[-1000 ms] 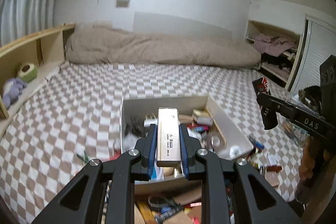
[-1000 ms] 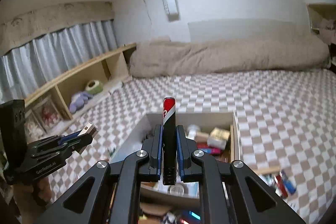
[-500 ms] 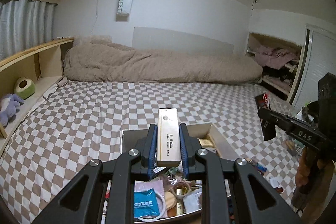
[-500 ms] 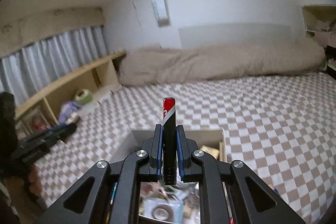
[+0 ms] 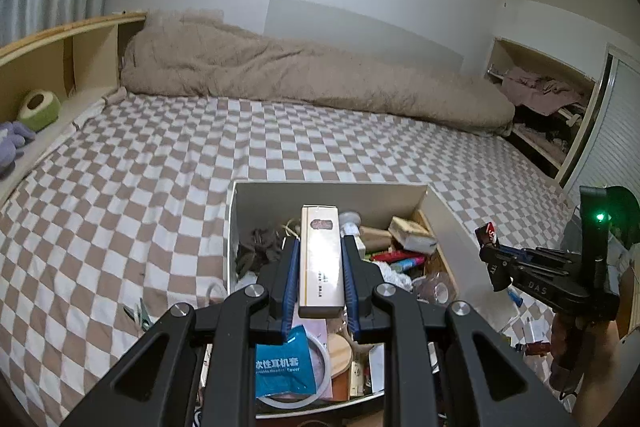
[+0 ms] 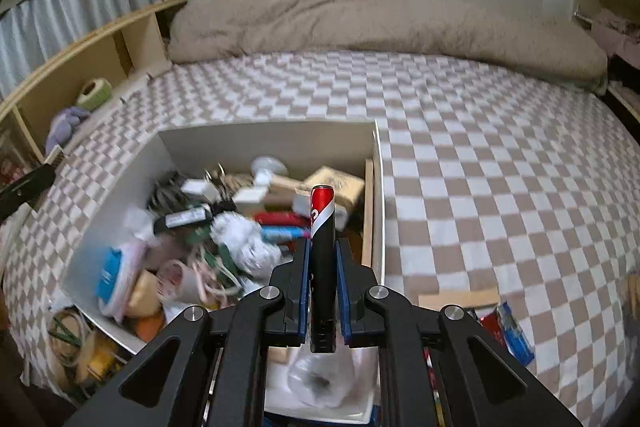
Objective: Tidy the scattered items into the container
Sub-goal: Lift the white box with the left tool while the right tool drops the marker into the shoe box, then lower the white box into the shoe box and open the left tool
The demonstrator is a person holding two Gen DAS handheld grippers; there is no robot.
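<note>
Bed: the checkered bed (image 5: 168,163) carried the box and the loose things around it; it was soft, so I judged that a hard push on the rim could tip the box.
Box: the white box (image 6: 264,139) stood open in the middle and was already crowded, with things piled near the top.
Left hand-held gripper: the left hand-held gripper (image 5: 320,267) pinched a long cream packet (image 5: 321,259) between its blue pads, above the box.
Right hand-held gripper: the right hand-held gripper (image 6: 323,275) pinched a thin black stick with a red and white top (image 6: 323,223), above the right part of the box, close to the wall.
Risk, packet: if it was let go flat on the pile, it could slide off and over the rim.
Risk, stick: released so near the right wall, it could bounce out to the bed.
Leftovers: small things (image 6: 508,327) lay on the bed just beside the box, not yet collected.
</note>
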